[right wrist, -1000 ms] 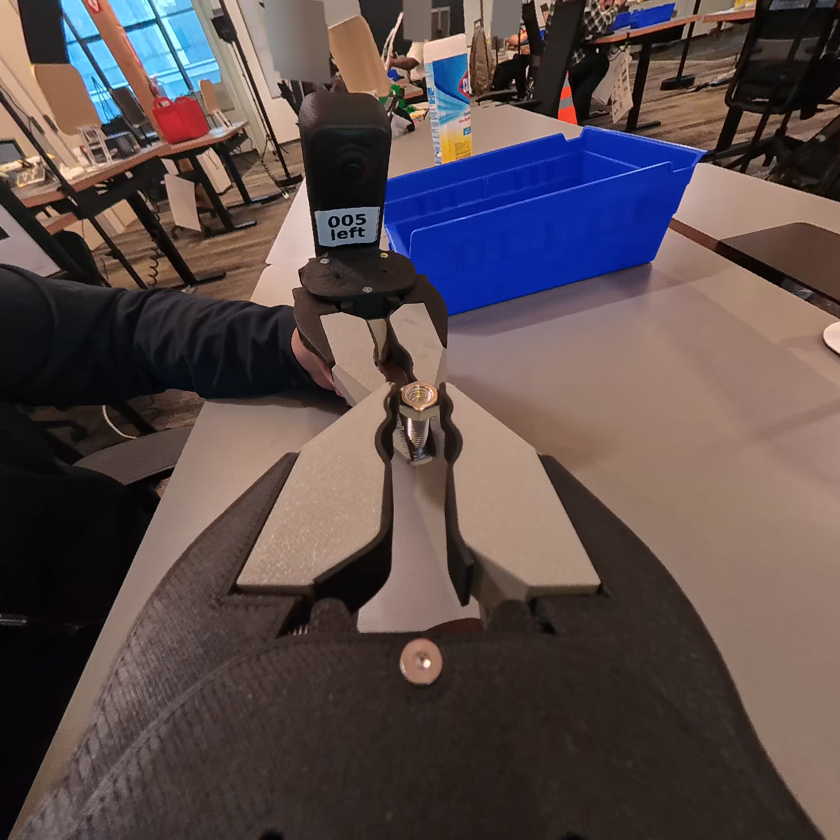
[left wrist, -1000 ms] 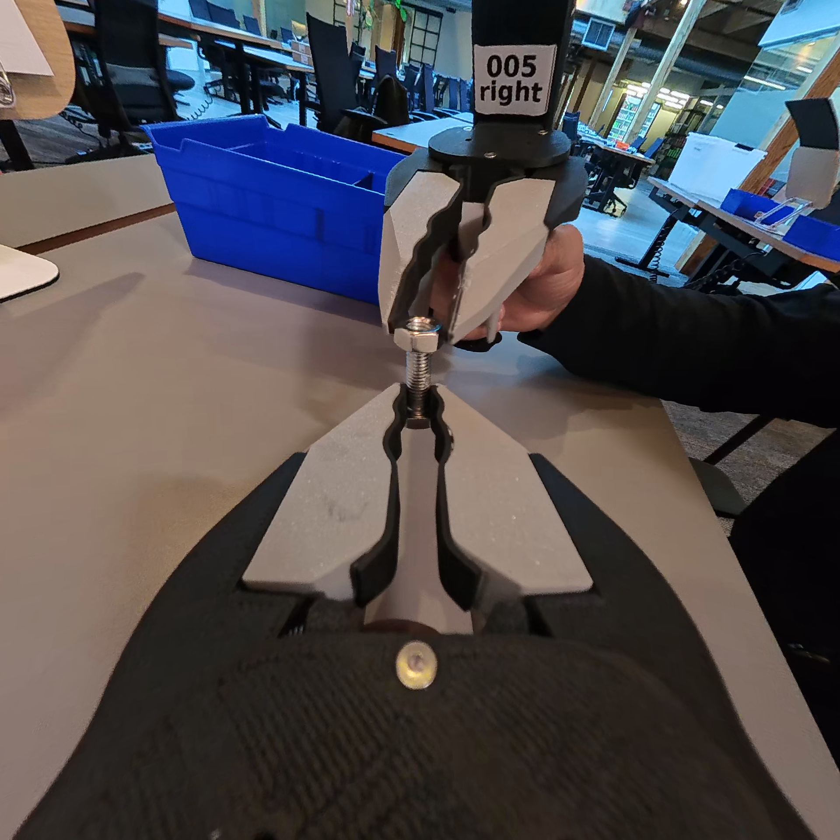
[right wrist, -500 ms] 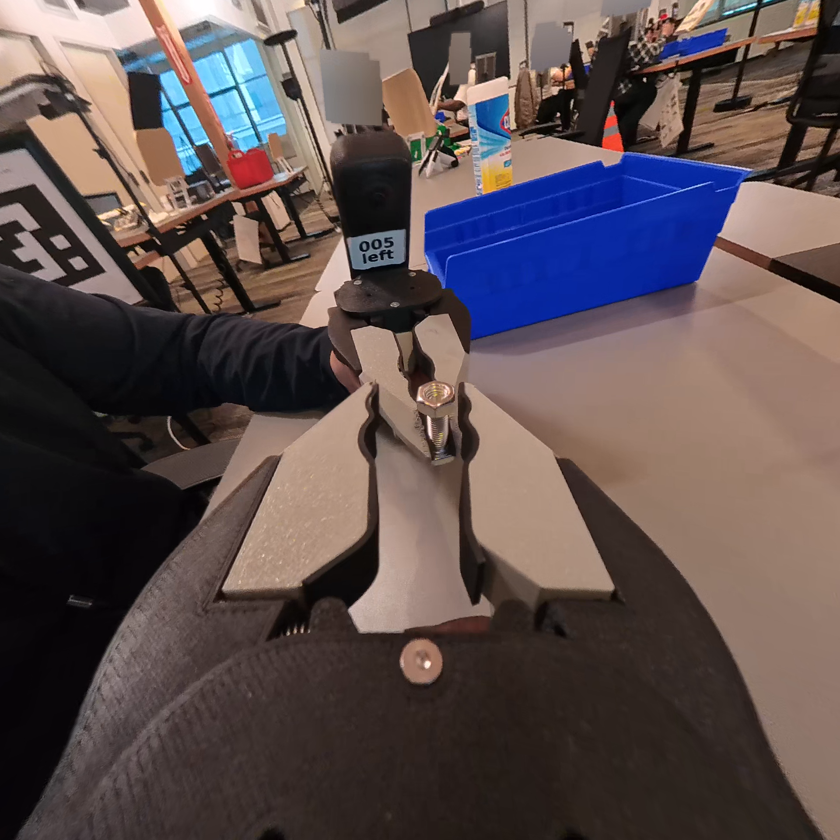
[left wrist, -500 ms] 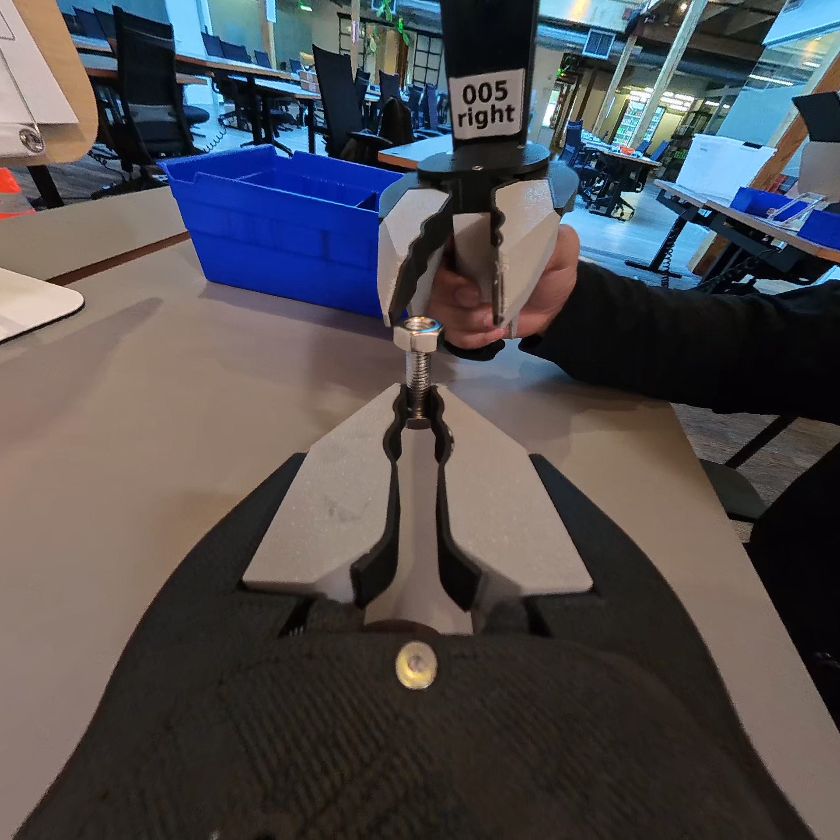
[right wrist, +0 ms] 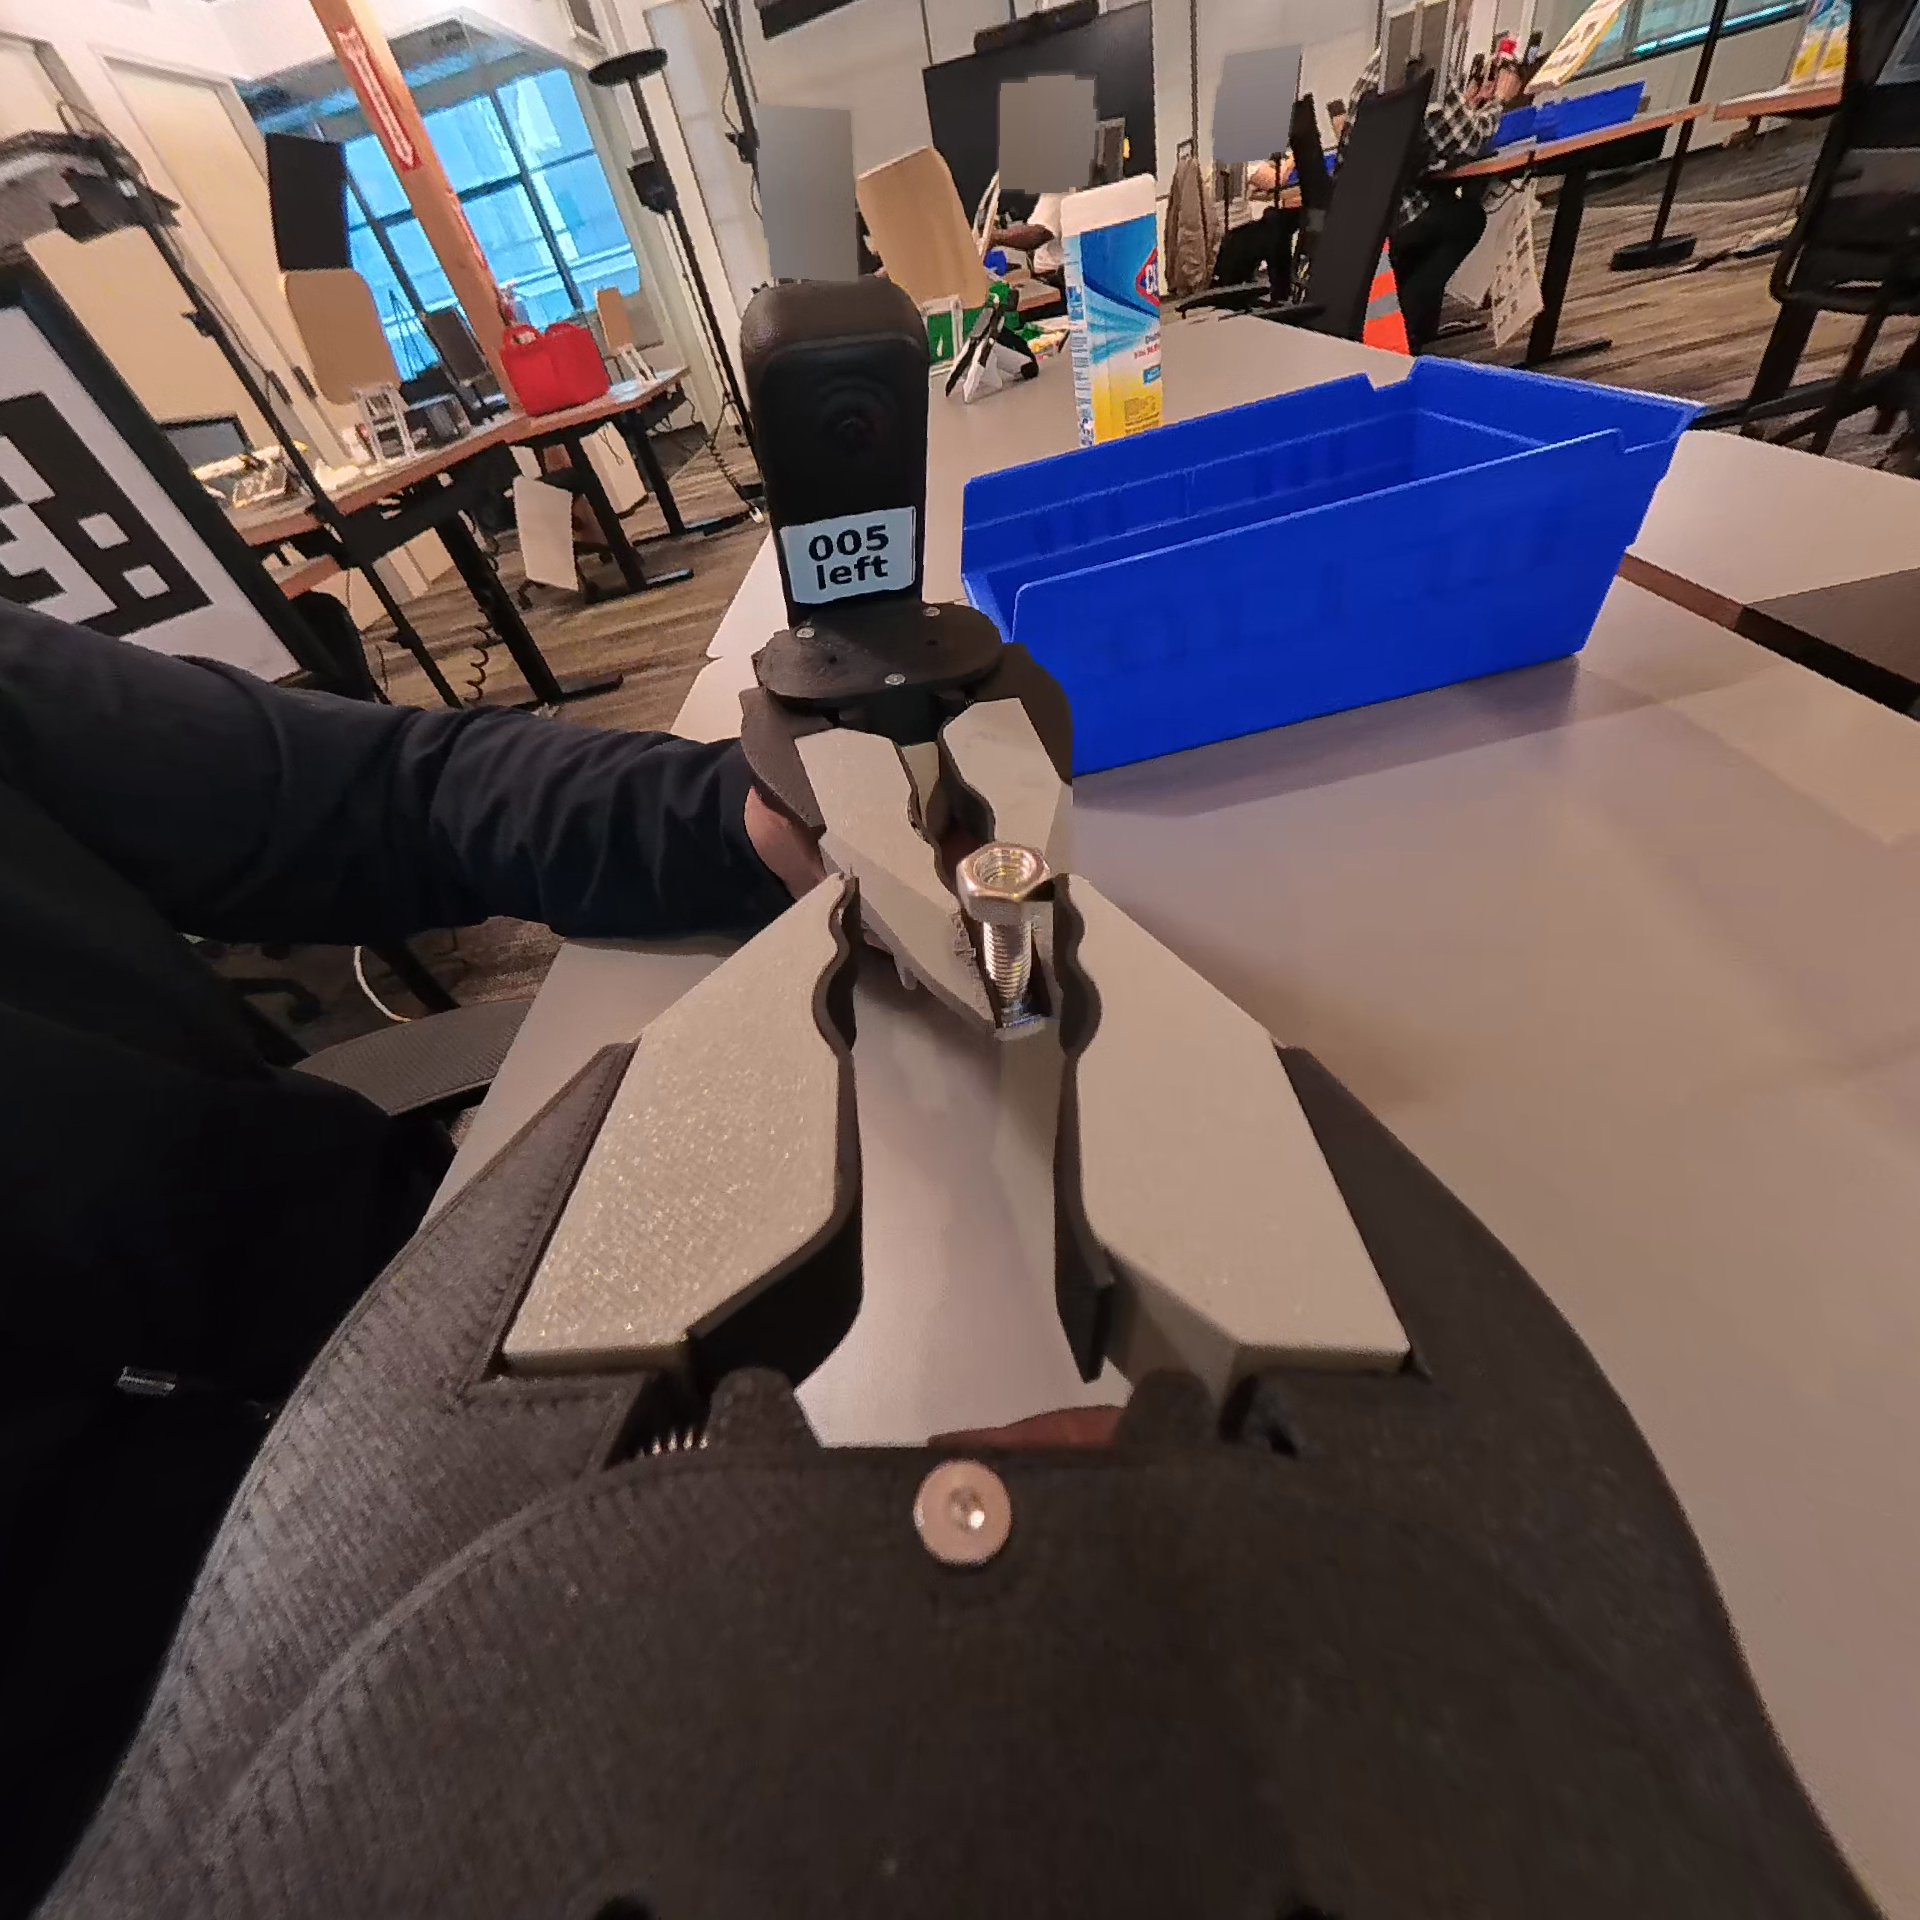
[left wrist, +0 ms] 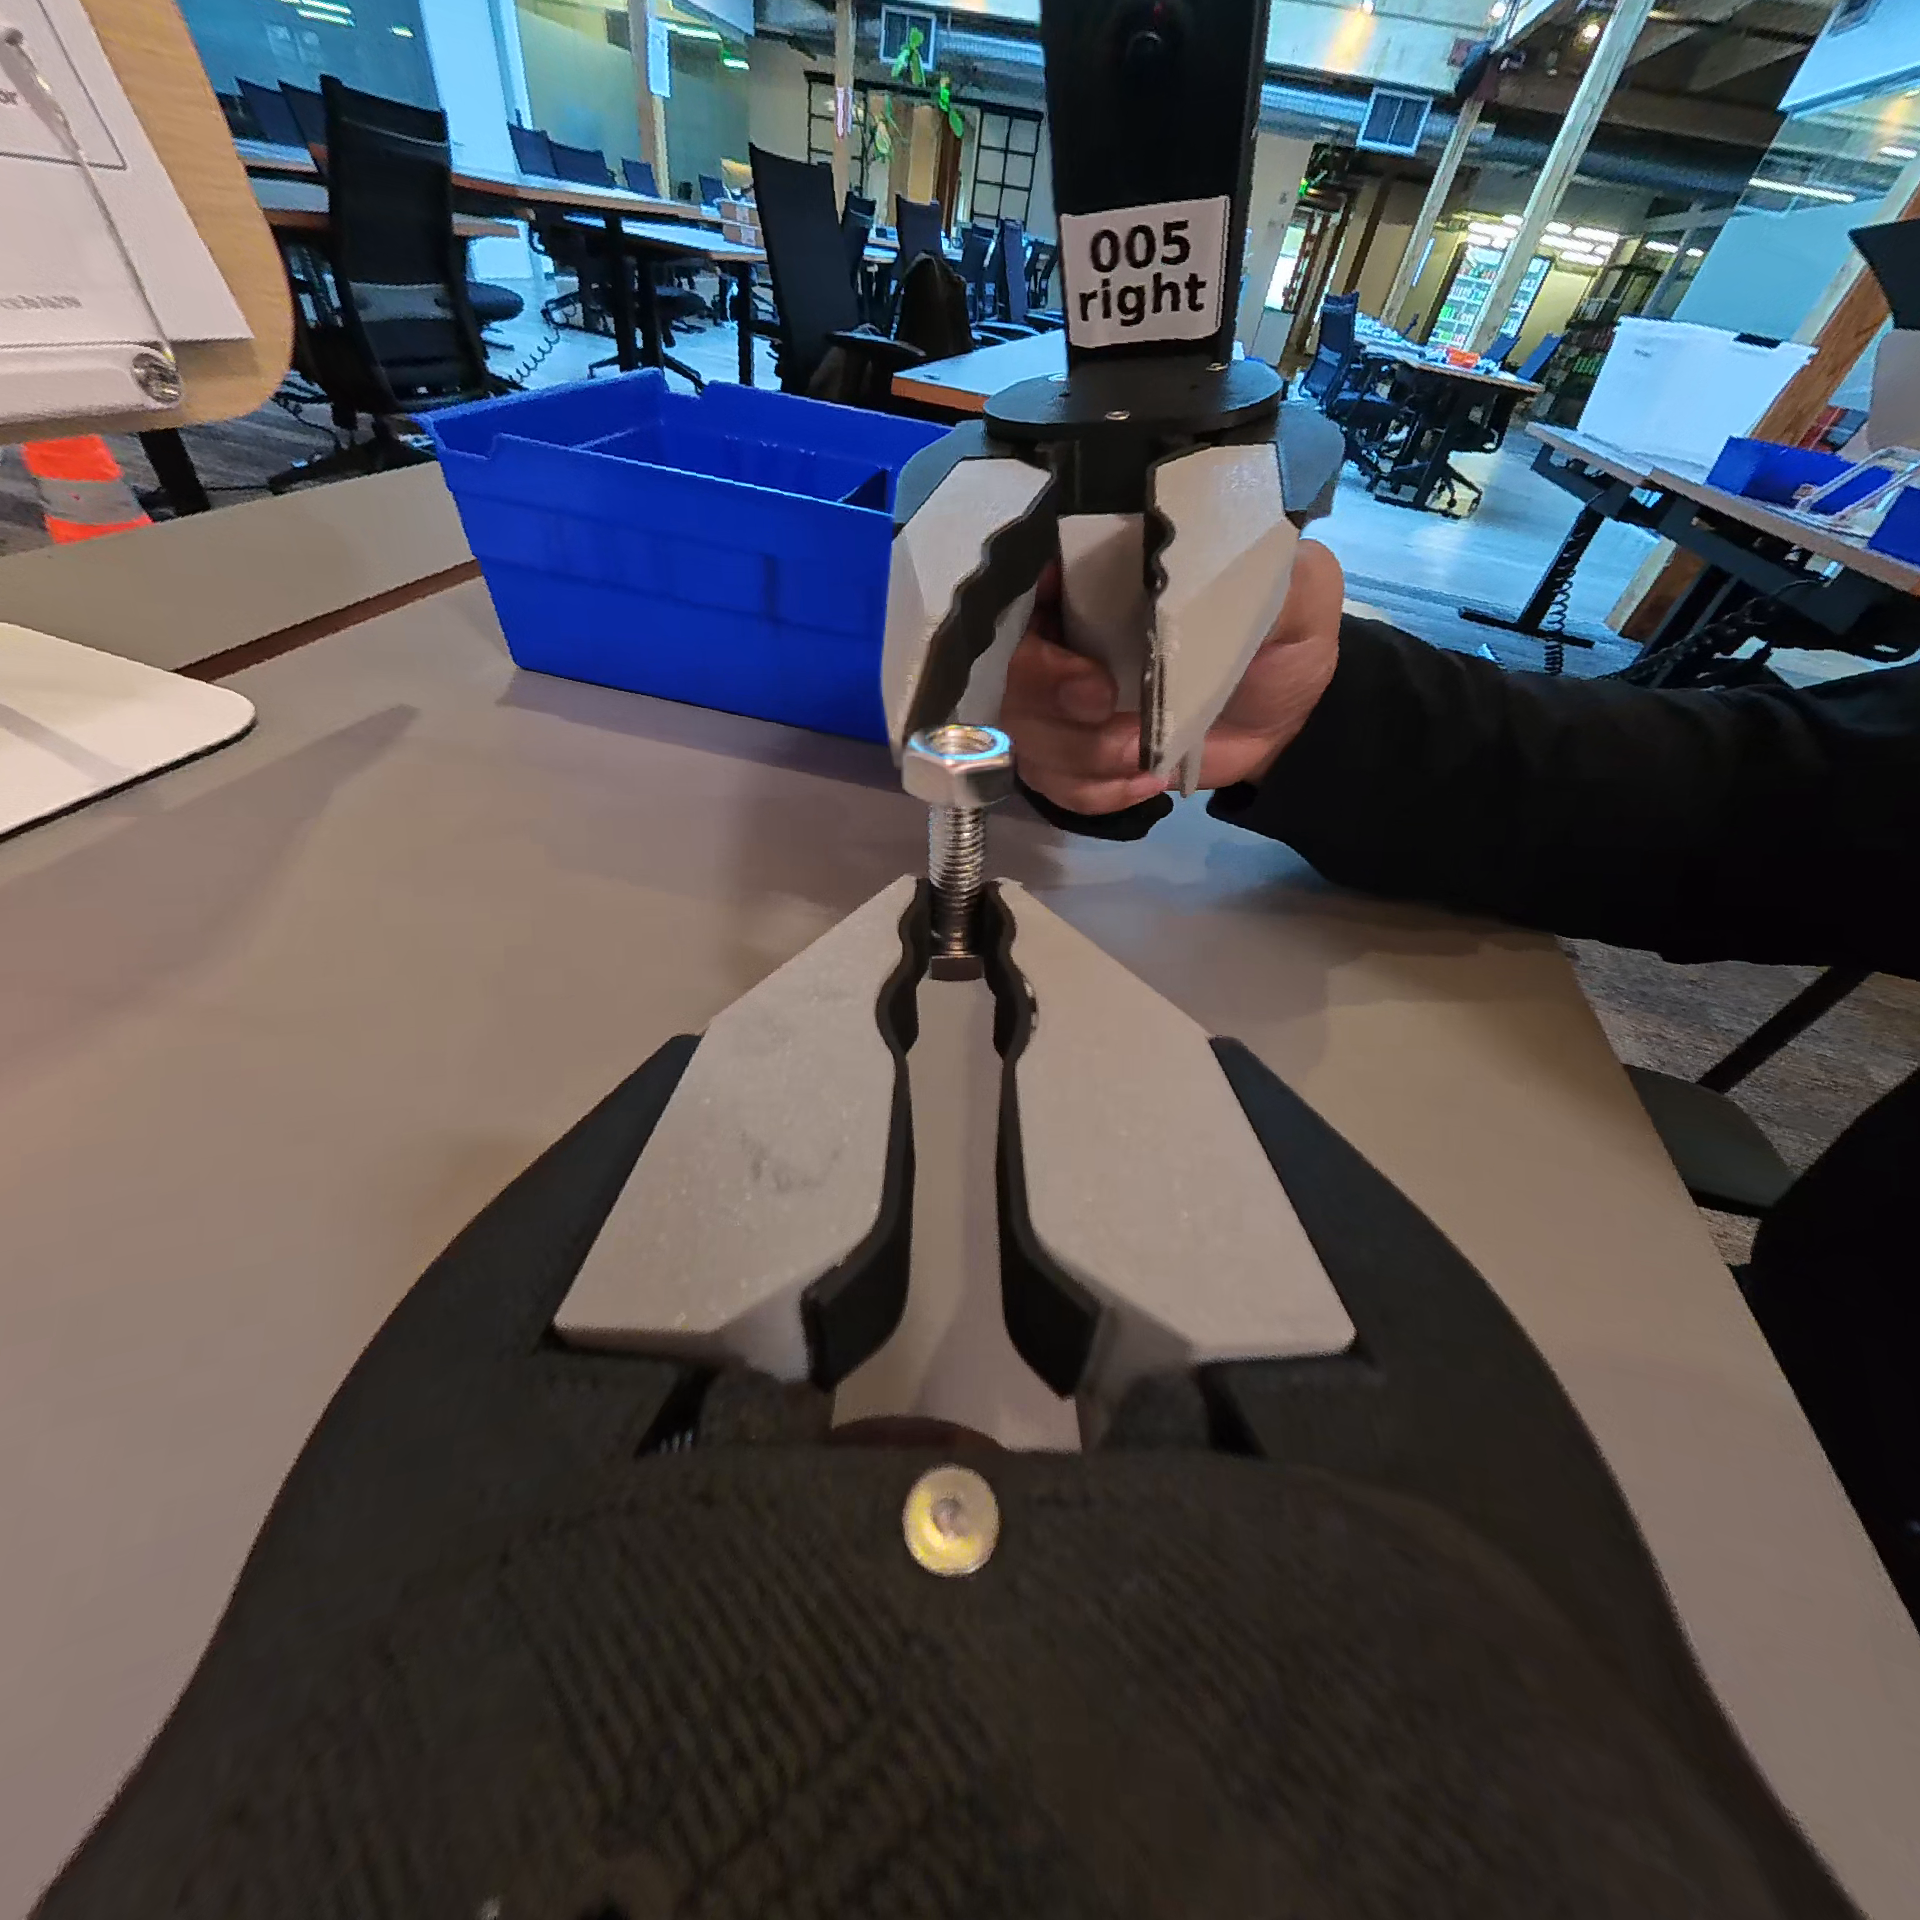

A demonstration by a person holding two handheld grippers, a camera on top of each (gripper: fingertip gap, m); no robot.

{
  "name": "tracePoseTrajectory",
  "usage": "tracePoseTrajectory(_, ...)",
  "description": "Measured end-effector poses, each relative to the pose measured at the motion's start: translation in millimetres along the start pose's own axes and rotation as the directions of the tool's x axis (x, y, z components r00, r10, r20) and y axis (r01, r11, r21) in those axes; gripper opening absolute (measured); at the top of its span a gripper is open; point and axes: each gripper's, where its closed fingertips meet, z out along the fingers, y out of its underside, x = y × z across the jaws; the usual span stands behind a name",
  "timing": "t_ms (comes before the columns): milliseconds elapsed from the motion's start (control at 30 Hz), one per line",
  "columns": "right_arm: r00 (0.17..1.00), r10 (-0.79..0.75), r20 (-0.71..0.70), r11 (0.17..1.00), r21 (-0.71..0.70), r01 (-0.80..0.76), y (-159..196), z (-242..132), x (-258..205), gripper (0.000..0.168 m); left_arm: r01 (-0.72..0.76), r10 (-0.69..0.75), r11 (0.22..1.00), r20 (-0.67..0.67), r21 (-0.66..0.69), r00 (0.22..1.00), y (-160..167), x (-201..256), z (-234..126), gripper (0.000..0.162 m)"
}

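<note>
A silver bolt [left wrist: 956,852] stands upright with a hex nut [left wrist: 956,764] on its top end. My left gripper [left wrist: 958,914] is shut on the bolt's lower end and holds it above the grey table [left wrist: 364,987]. My right gripper [left wrist: 1039,748] faces it, open, with one fingertip right beside the nut. In the right wrist view the nut [right wrist: 1003,878] and bolt [right wrist: 1006,966] sit between the open fingers of my right gripper [right wrist: 956,914], close to the right finger. The left gripper [right wrist: 997,1008] shows just beyond, clamped on the bolt.
A blue plastic bin [left wrist: 665,540] stands on the table behind the grippers; it also shows in the right wrist view [right wrist: 1299,582]. A wipes canister [right wrist: 1112,312] stands behind it. A white pad [left wrist: 94,727] lies at the left. Dark sleeves [left wrist: 1610,790] reach in from the table's near edge. The tips of both grippers are at nearly the same place.
My right gripper, shut around the nut one second ago, has opened its jaws and shifted sideways. My left gripper keeps its hold on the bolt.
</note>
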Motion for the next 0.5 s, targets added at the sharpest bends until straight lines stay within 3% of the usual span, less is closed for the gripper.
tracePoseTrajectory(167, 1.000, -0.008, 0.001, 1.000, 0.014, 0.008, -4, -5, 0, 0.023, 0.015, -0.016, 1.000, 0.011, 0.012, 1.000, -2, -4, -3, 0.007)
tracePoseTrajectory(300, 1.000, 0.010, -0.019, 1.000, 0.020, -0.010, -4, -4, 5, 0.035, 0.010, -0.010, 1.000, 0.004, 0.003, 1.000, -1, -2, -2, 0.007)
tracePoseTrajectory(500, 1.000, 0.008, -0.003, 1.000, 0.001, -0.008, 0, 5, 0, 0.040, 0.000, 0.000, 1.000, -0.007, -0.006, 1.000, 1, 2, 1, 0.007)
